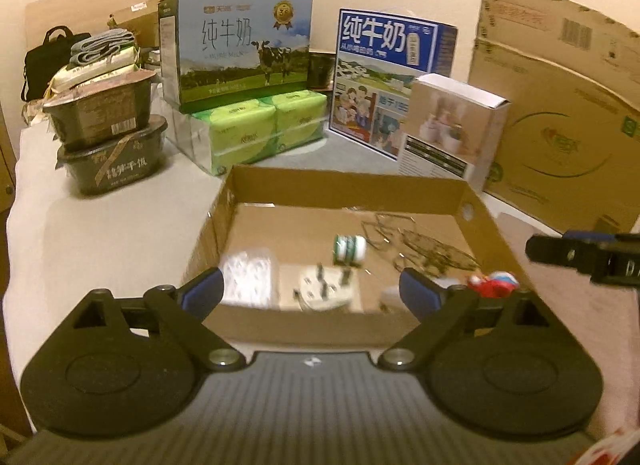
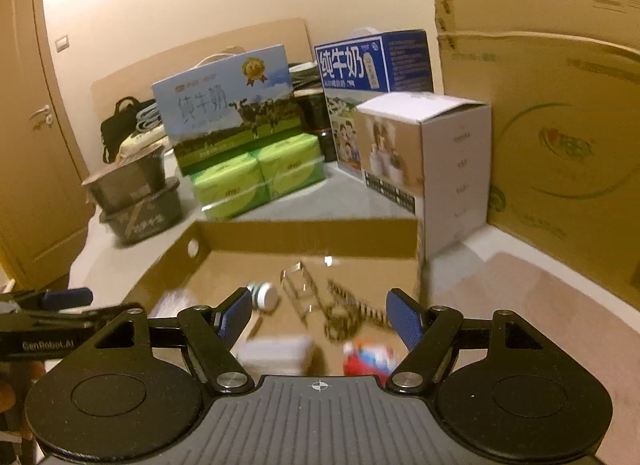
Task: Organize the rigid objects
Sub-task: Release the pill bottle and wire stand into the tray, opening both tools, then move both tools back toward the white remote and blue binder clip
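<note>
A: What are the fingers doing?

B: The left gripper [image 1: 310, 289] has its blue-padded fingers [image 1: 206, 289] spread wide, nothing between them. The right gripper [image 2: 320, 317] also has its fingers apart and empty. Both hang above the near edge of a shallow cardboard tray [image 1: 344, 187].

A: What lies in the tray?

B: From the left wrist view: a white plug adapter [image 1: 324, 291] at 6 o'clock, a clear plastic packet [image 1: 250, 275] at 8 o'clock, a small green and white spool [image 1: 349, 249] near the centre, a tangle of thin wire pieces [image 1: 428, 249] at 3 o'clock, and a blurred red and white toy [image 1: 494, 283] at 4 o'clock in the near corner.

A: And around the tray?

B: It sits on a pale bench [image 1: 100, 233]. At 12 o'clock stand two milk cartons [image 1: 240, 53], the left one on green tissue packs [image 1: 260, 129]. A white box [image 1: 452, 125] is at 1 o'clock, stacked dark bowls [image 1: 108, 137] at 10 o'clock, and a big cardboard box [image 1: 560, 113] at 2 o'clock.
</note>
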Demonstrator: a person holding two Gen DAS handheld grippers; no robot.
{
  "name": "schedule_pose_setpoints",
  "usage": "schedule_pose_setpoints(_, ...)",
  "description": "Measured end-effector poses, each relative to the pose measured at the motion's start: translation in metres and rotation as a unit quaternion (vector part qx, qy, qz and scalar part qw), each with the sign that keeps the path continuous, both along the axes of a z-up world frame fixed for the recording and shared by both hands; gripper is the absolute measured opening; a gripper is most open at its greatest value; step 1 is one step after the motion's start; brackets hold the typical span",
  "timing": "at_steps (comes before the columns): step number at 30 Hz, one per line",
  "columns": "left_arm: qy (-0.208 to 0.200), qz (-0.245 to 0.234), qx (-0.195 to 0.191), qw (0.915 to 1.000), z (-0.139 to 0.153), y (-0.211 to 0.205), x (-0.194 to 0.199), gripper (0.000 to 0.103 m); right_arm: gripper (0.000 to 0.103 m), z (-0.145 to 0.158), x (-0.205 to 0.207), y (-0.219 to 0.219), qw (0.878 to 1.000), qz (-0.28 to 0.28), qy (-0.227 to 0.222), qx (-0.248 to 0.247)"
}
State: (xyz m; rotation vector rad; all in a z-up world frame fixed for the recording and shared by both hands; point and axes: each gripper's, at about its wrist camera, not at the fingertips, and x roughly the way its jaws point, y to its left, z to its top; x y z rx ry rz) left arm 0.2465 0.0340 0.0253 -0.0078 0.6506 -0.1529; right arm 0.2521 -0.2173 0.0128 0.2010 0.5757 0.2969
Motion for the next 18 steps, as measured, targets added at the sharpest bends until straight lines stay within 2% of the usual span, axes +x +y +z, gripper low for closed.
schedule_pose_setpoints(10, 0.008, -0.004, 0.002, 1.0000, 0.004, -0.010, -0.059, 0.096, 0.075, -0.002, -0.076, -0.012, 1.000, -0.008, 0.015, 0.002)
schedule_pose_setpoints(18, 0.021, -0.010, -0.002, 0.9997, -0.006, -0.012, -0.103, 0.096, 0.075, -0.008, -0.124, -0.024, 0.999, -0.022, 0.017, -0.017)
